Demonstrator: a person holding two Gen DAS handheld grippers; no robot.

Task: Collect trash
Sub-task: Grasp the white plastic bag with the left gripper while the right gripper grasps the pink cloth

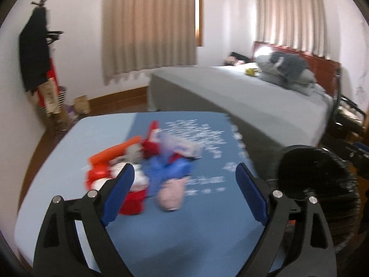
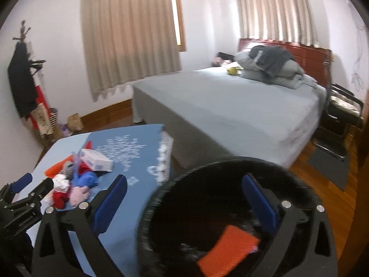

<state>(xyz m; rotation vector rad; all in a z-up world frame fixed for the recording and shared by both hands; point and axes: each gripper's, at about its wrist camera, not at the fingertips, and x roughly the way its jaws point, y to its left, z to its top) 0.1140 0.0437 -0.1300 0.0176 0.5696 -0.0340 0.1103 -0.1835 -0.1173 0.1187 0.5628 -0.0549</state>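
Collecting trash. We see the left gripper point(image 1: 184, 175) spread wide and empty, aimed at the trash pile point(image 1: 147, 164) on the blue mat point(image 1: 207, 219); the black bin point(image 2: 230, 207) sits at three o'clock of the pile, off the mat's edge. The right gripper point(image 2: 184, 198) gapes wide over the bin, gripping nothing; an orange wrapper point(image 2: 228, 249) lies inside. We judge the pieces light, soft, crushable, possibly slippery. We would pinch the pink piece point(image 1: 171, 196), nearest at six o'clock, across its crumpled middle.

Trash pile point(image 1: 147, 168) on table point(image 1: 69, 184), bin point(image 2: 207, 207) right of table, wrapper point(image 2: 228, 249) in bin, bed point(image 2: 230, 106) behind
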